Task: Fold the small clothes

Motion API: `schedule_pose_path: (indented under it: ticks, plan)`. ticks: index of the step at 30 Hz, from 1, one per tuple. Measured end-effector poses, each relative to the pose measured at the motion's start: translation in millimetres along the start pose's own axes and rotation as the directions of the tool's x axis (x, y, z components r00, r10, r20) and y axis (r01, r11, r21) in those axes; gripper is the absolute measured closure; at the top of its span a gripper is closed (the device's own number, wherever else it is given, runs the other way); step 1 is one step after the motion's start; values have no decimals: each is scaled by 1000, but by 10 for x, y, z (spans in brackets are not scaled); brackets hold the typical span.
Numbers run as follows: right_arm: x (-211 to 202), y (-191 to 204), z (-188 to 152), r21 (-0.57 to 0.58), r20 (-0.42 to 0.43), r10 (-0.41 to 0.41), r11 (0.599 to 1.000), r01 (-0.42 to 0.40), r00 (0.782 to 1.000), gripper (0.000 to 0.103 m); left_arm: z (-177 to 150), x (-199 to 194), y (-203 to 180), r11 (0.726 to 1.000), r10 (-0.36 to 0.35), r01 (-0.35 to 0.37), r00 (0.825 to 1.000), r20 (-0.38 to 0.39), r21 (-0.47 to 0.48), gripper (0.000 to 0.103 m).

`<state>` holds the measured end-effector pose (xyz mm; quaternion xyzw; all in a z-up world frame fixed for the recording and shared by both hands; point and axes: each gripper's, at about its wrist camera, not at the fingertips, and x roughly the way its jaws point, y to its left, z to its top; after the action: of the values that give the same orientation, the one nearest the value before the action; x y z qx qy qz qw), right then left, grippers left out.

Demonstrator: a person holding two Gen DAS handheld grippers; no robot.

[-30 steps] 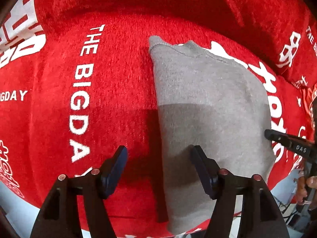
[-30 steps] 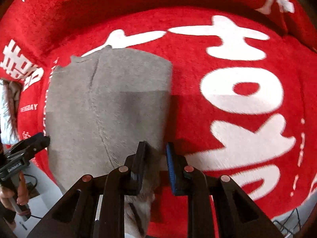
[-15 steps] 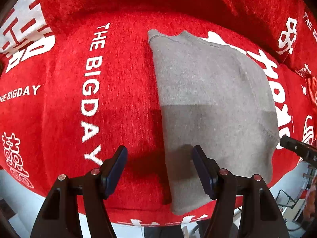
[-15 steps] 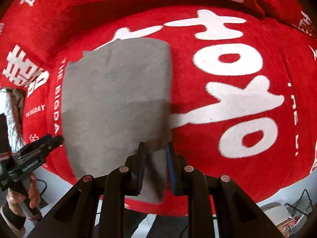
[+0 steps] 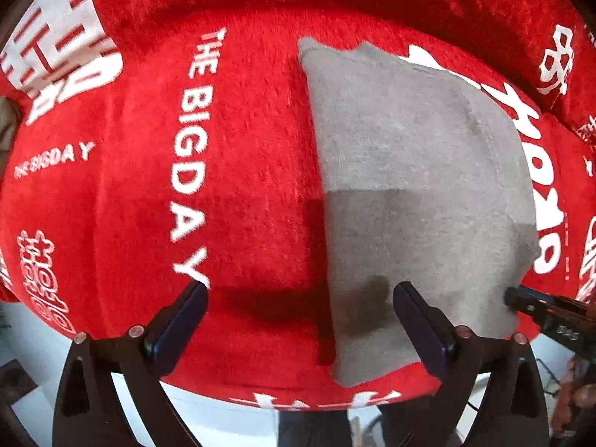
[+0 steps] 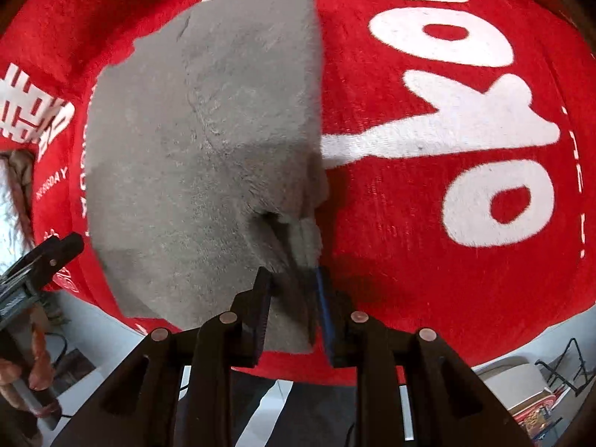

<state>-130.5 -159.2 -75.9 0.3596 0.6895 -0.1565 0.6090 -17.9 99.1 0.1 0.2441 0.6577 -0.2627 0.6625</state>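
My left gripper jaws are opening, empty above the grey garment's edge; my right gripper, also opening, pinches its bunched corner, ready for folding.

- The left gripper has spread its jaws much wider than a second ago and they are opening at this moment; nothing is clamped between them, only the left edge of the grey garment lying below.
- The right gripper has pulled the garment's near right edge up into a bunched ridge, where earlier that cloth lay flat.
- Its jaws are easing apart slightly, with the gathered cloth between the pads.
- In the right wrist view, the red blanket shows more of its near edge and the floor.
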Motion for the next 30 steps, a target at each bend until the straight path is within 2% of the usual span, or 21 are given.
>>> schedule_pose_path:
  ticks: [5,8,11,12,13,14,15,18,20,21,25,30]
  plan:
    - [-242,-20,4,-8,39,-12,1000,12,999,76,34,-17,-13,1000,-2,2,1000,-15,-18,3]
    - [-389,-29,90,-3,70,-10,1000,11,998,76,49,-60,-7,998,41,-40,999,7,-40,3]
    - [-510,-13,188,-5,97,-9,1000,10,995,74,57,-108,51,997,19,-16,999,37,-80,3]
    - [-543,21,201,-11,107,-14,1000,15,994,66,61,-123,74,996,7,-3,999,46,-92,3]
    - [-569,40,215,-17,117,-20,1000,22,993,52,66,-139,91,995,2,4,998,56,-99,3]
    - [-594,64,231,-24,127,-27,999,31,991,46,71,-151,96,995,12,-6,998,62,-98,3]
    - [-614,91,243,-32,138,-34,999,39,990,41,75,-169,88,995,39,-32,997,72,-90,3]
    - [-660,182,270,-60,155,-48,997,58,987,39,81,-212,41,994,87,-81,992,87,-66,3]
    - [-645,253,298,-66,155,-53,996,64,986,29,88,-229,20,994,93,-88,991,92,-60,3]
    - [-645,273,303,-65,156,-58,996,69,986,19,89,-232,12,994,94,-89,991,90,-60,3]
    - [-631,312,317,-52,168,-88,994,98,982,19,91,-254,-33,995,76,-71,994,80,-65,3]
    - [-670,325,301,-49,208,-113,991,126,972,17,87,-301,-138,995,90,-87,993,78,-43,3]
